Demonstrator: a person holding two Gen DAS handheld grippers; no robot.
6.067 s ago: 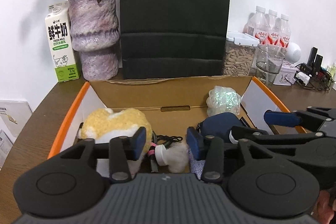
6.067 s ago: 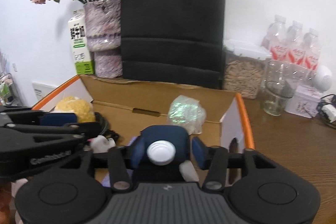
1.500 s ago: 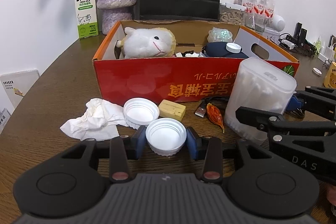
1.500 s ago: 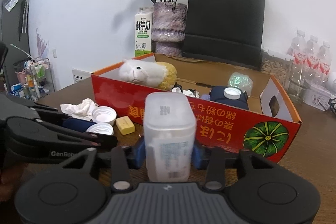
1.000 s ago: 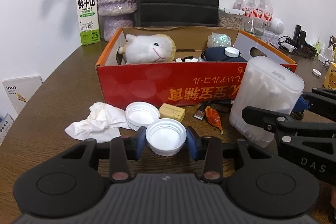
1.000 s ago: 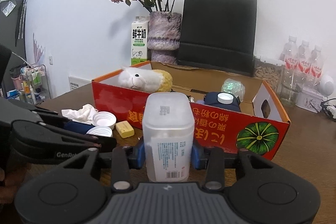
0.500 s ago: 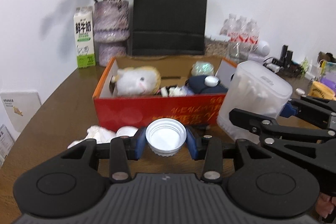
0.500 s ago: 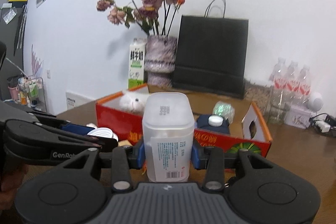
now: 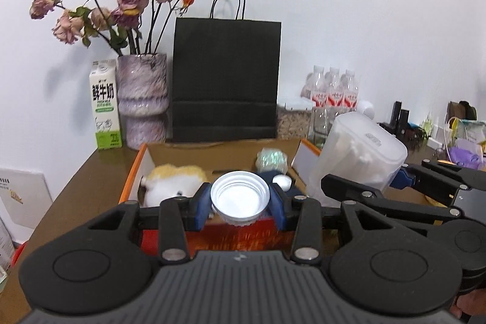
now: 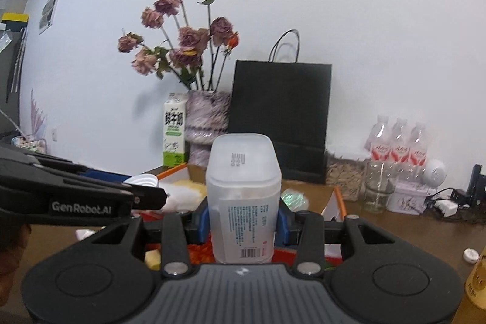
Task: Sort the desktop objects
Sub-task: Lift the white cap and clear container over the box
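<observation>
So my left hand-held gripper (image 9: 240,207) is pinched tight on a white plastic cap (image 9: 240,200), open side facing the camera, blue pads (image 9: 201,206) pressing it from both sides. It's up in the air over the near edge of the cardboard box (image 9: 142,160), not touching anything else.

My right hand-held gripper (image 10: 243,222) is clamped around a frosted plastic container (image 10: 243,196) with a printed label and barcode on the front. It's upright in the right wrist view, and from the left wrist view you can see that same container (image 9: 355,154) leaning a bit, held just off to the right of the box's near right corner. Looks like white cottony stuff inside, though I can't say exactly what.

Inside the box: a fluffy white and yellow plush toy (image 9: 173,182) on the left, a dark blue pouch with a white cap (image 9: 282,180) toward the right, and a crinkly greenish bundle (image 9: 271,160) behind it against the back wall.

Behind the box on the table (image 9: 79,187) there's a milk carton (image 9: 104,108), a purple vase (image 9: 142,105) of dried roses, a black paper bag (image 9: 226,81), and some water bottles (image 9: 332,90) on the right.
</observation>
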